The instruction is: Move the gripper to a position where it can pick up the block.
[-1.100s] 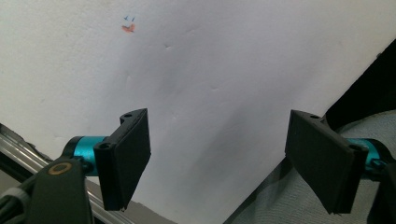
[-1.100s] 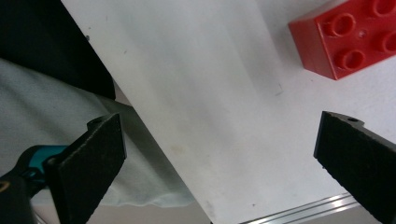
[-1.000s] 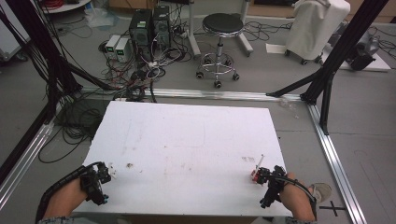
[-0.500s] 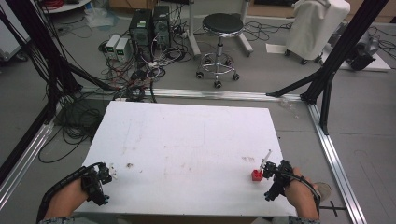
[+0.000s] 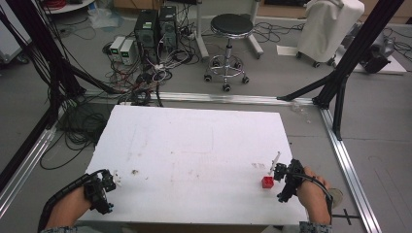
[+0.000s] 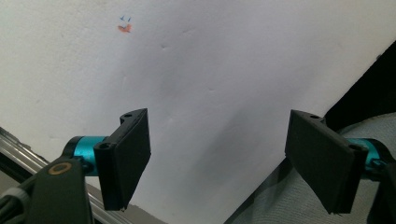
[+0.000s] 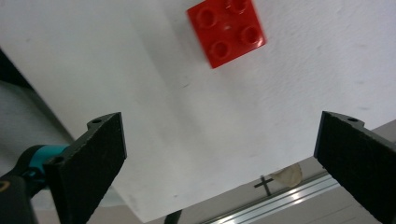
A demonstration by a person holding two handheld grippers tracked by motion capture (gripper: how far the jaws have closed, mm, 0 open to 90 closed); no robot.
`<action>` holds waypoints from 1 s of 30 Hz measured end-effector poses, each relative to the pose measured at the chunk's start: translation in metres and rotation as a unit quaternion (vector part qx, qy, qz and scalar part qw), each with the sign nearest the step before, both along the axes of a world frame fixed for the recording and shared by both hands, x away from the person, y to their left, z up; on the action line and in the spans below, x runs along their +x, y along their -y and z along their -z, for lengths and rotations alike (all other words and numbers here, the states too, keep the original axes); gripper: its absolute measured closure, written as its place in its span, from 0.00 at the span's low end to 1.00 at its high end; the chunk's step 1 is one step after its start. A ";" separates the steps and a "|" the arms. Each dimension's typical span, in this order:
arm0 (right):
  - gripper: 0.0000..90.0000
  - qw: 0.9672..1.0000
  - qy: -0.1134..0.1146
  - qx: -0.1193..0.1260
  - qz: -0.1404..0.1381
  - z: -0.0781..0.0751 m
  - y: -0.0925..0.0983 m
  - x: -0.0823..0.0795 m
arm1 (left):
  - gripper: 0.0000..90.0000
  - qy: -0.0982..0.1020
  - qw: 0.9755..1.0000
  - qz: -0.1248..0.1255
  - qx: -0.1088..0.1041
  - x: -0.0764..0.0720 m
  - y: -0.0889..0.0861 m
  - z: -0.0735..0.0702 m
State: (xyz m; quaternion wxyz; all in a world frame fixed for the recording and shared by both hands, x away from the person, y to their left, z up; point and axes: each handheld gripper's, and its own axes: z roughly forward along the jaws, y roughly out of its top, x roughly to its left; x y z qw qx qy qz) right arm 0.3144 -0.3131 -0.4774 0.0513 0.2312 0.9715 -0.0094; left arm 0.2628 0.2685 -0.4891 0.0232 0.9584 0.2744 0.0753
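- Count first: one red brick (image 5: pixel 267 182), two tools, one white bench (image 5: pixel 194 145). No other loose item on the bench that I can make out.
- The red brick (image 7: pixel 226 31) is a square one with four studs on top (2x2, so no real long axis to speak of). Studs face up, and it lies flat on the bench.
- It's near the bench's right edge, toward the near right corner, with its sides turned a bit off the bench edges in the right tool's view.
- Right tool (image 5: pixel 284 177) is just beside the brick, on its right, not touching it. In its own view (image 7: pixel 219 163) the jaws are spread wide with nothing between them, and the brick lies ahead of the gap.
- Left tool (image 5: pixel 104 187) hangs over the near left corner of the bench. Its own view (image 6: pixel 217 163) shows the jaws wide apart too, with just bare bench (image 6: pixel 196 70) between them.
- A small reddish smudge (image 6: pixel 123 28) with a bit of blue marks the bench ahead of the left tool.
- Beyond the far edge, on the floor: one black stool (image 5: pixel 231 24), computer towers (image 5: pixel 155 26) and a tangle of cables (image 5: pixel 145 77).
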 end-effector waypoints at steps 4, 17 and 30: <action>0.02 1.000 0.005 0.001 -0.024 0.001 -0.001 0.007 | 0.25 -0.001 1.000 0.003 -0.001 0.000 0.000 0.000; 0.02 0.989 0.027 -0.012 -0.145 0.007 -0.011 0.019 | 0.25 0.001 1.000 -0.008 -0.002 -0.003 -0.006 0.003; 0.02 0.975 0.002 -0.017 -0.221 0.022 -0.024 0.021 | 0.25 0.001 1.000 -0.009 -0.002 -0.003 -0.007 0.004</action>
